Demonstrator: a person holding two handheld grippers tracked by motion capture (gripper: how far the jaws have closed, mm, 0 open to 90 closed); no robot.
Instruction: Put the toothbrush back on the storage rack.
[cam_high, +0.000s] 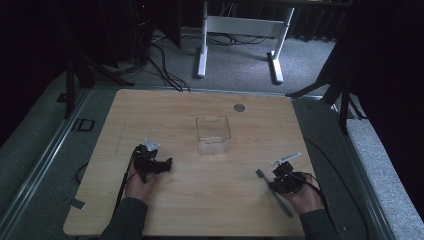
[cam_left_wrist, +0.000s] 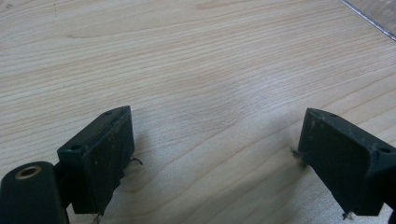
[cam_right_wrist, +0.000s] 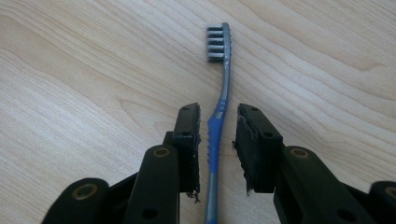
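One toothbrush (cam_right_wrist: 219, 116) lies between the slightly parted right hand-held gripper (cam_right_wrist: 217, 140); left hand-held gripper (cam_left_wrist: 215, 154) wide apart.

The worktop (cam_high: 200, 200) was pale wood-grain board, smooth with a faint sheen. The toothbrush (cam_right_wrist: 219, 112) looked plastic: a grey, slightly glossy handle with a ribbed blue grip and grey bristles. The right gripper (cam_right_wrist: 217, 149) had matt black plastic fingers (cam_right_wrist: 254, 144) with scuffed, frayed edges and brass-coloured inserts. The container (cam_high: 212, 135) was clear, glossy plastic. The floor (cam_high: 240, 65) was rough grey carpet.
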